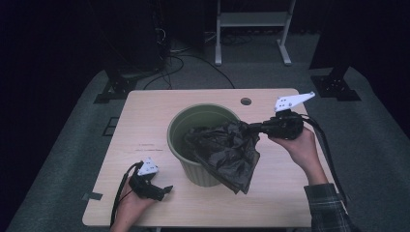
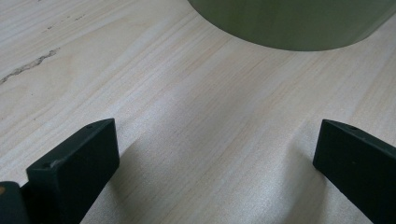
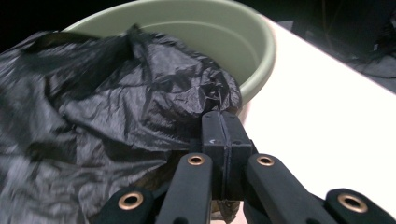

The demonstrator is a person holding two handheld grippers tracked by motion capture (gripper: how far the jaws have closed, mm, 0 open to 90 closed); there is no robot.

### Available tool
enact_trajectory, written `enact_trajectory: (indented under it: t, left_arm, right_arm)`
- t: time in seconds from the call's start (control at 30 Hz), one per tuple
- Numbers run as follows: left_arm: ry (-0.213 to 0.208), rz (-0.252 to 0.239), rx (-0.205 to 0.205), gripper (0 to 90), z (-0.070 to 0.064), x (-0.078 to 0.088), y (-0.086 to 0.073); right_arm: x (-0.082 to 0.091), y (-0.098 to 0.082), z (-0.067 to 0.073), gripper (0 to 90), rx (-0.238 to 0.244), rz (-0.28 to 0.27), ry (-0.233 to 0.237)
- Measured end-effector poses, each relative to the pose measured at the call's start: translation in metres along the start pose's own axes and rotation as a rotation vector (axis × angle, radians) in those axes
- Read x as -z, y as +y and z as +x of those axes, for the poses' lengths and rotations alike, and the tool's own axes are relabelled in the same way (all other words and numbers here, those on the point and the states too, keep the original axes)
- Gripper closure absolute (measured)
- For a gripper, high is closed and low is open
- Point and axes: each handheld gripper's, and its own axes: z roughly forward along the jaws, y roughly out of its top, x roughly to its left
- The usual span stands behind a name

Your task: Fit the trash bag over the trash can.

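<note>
A pale green bin [image 1: 180, 124] stands in the middle of the wooden table [image 1: 145, 108]. A crumpled black plastic bag [image 1: 227, 150] drapes over its right rim and down its front. My right gripper [image 1: 252, 128] comes in from the right and is shut on the bag's edge. In the right gripper view the jaws [image 3: 223, 122] pinch the bag [image 3: 116, 107] just at the bin's rim [image 3: 224, 28]. My left gripper [image 1: 167, 189] rests low on the table at the front left, open with nothing between its jaws [image 2: 215, 140]. The bin's base [image 2: 289, 23] stands ahead of it.
A round cable hole [image 1: 245, 101] sits near the table's far edge. Behind the table a white stand [image 1: 251, 19] and cables [image 1: 179, 60] lie on the grey floor. Bare tabletop [image 1: 140, 145] lies left of the bin.
</note>
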Motion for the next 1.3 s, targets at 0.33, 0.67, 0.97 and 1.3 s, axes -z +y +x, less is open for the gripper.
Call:
enact_trajectory:
  t: [0.33,0.67,0.97,1.3]
  left_arm:
    - [0.000,0.000,0.001,0.0,0.000,0.000,0.000]
    - [0.001,0.001,0.000,0.0,0.000,0.000,0.000]
    - [0.001,0.000,0.000,0.0,-0.001,0.000,0.000]
    - [-0.012,-0.009,0.011,0.0,0.001,0.003,-0.001]
  right_arm:
    - [-0.019,0.036,-0.016,89.6,0.044,0.006,-0.069]
    - [-0.047,0.055,-0.039,89.6,0.033,0.012,-0.101]
    - [-0.051,0.052,-0.042,70.2,-0.001,-0.001,-0.091]
    - [-0.035,0.048,-0.043,22.7,-0.083,-0.058,-0.126]
